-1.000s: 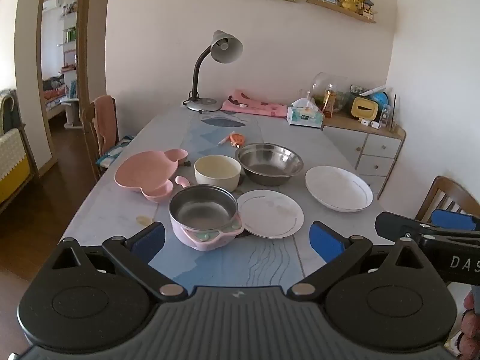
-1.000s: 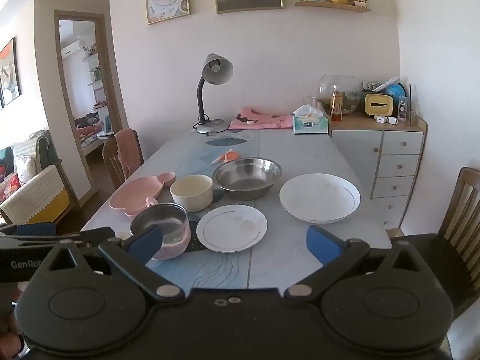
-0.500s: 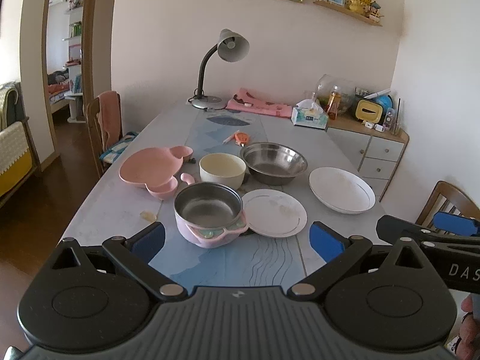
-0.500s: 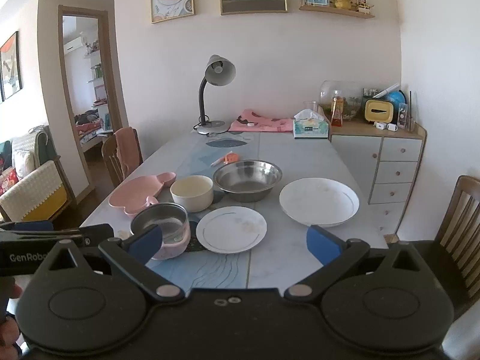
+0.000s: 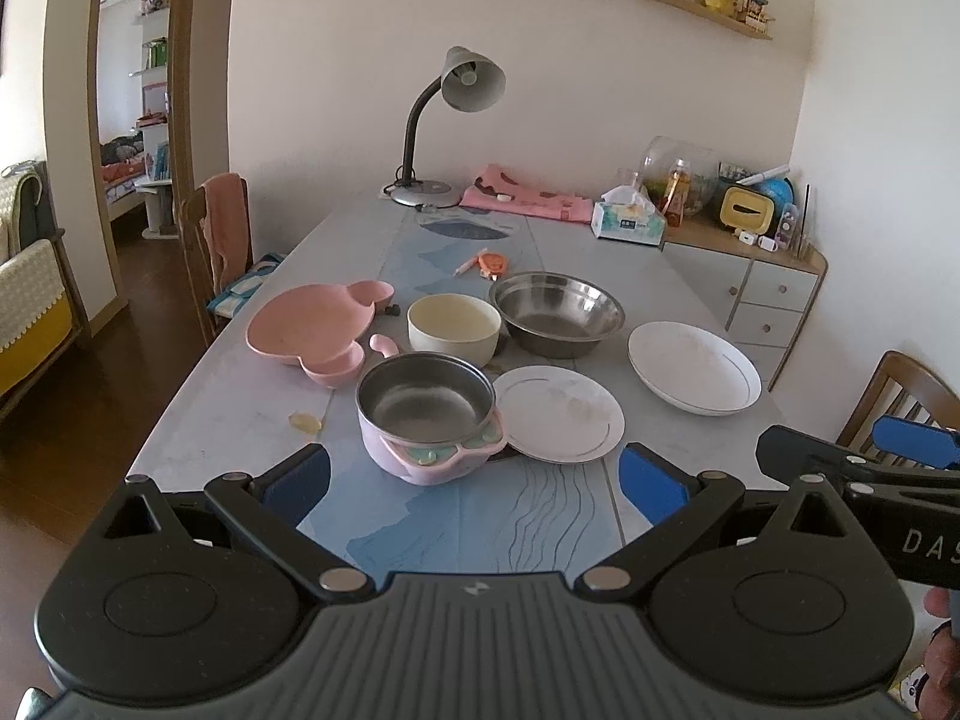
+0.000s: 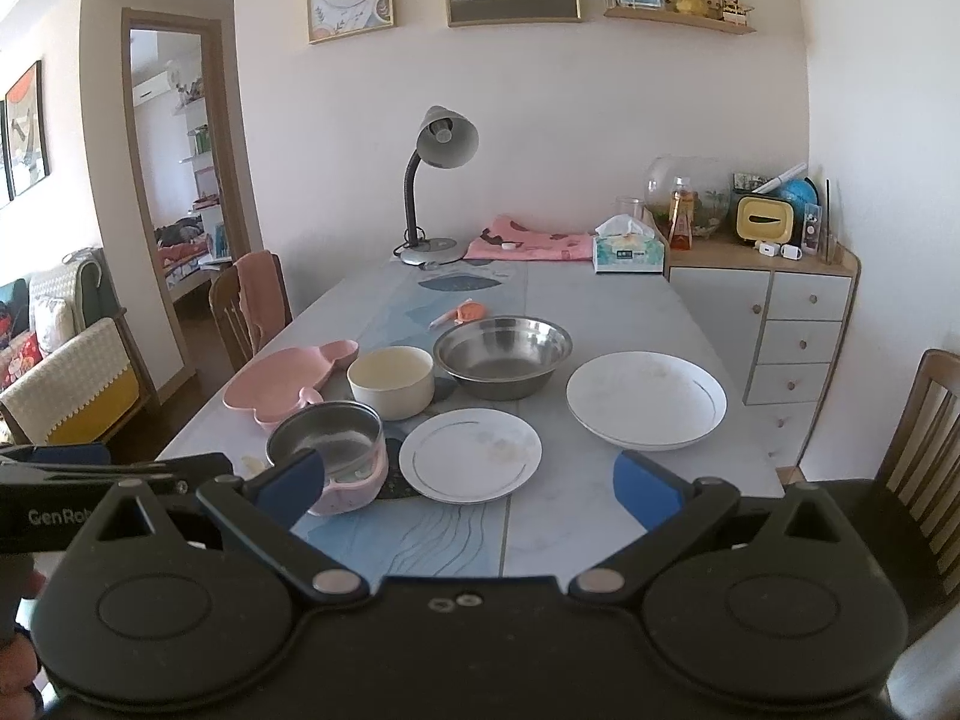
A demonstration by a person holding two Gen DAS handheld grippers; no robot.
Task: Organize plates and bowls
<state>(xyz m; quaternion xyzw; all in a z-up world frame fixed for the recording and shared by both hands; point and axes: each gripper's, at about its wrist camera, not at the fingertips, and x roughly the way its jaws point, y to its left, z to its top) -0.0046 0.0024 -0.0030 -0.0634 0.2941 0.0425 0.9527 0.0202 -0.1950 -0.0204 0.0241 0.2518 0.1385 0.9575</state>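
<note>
On the table stand a pink bowl with a steel liner (image 5: 427, 415) (image 6: 331, 444), a small white plate (image 5: 559, 413) (image 6: 470, 455), a cream bowl (image 5: 453, 324) (image 6: 390, 380), a steel basin (image 5: 557, 312) (image 6: 501, 353), a deep white plate (image 5: 693, 367) (image 6: 645, 398) and a pink bear-shaped dish (image 5: 312, 326) (image 6: 282, 379). My left gripper (image 5: 474, 477) hangs open near the table's front edge, short of the pink bowl. My right gripper (image 6: 468, 480) is open too, in front of the small plate, holding nothing.
A desk lamp (image 5: 462, 90), pink cloth (image 5: 528, 198) and tissue box (image 5: 627, 222) sit at the far end. An orange item (image 5: 493, 264) lies behind the basin. Chairs stand at the left (image 5: 219, 240) and right (image 6: 918, 420). A drawer cabinet (image 6: 780, 324) lines the right wall.
Both grippers have tilted up and drifted slightly, so the dishes sit a little lower in view. The jaws stay open and no dish has moved.
</note>
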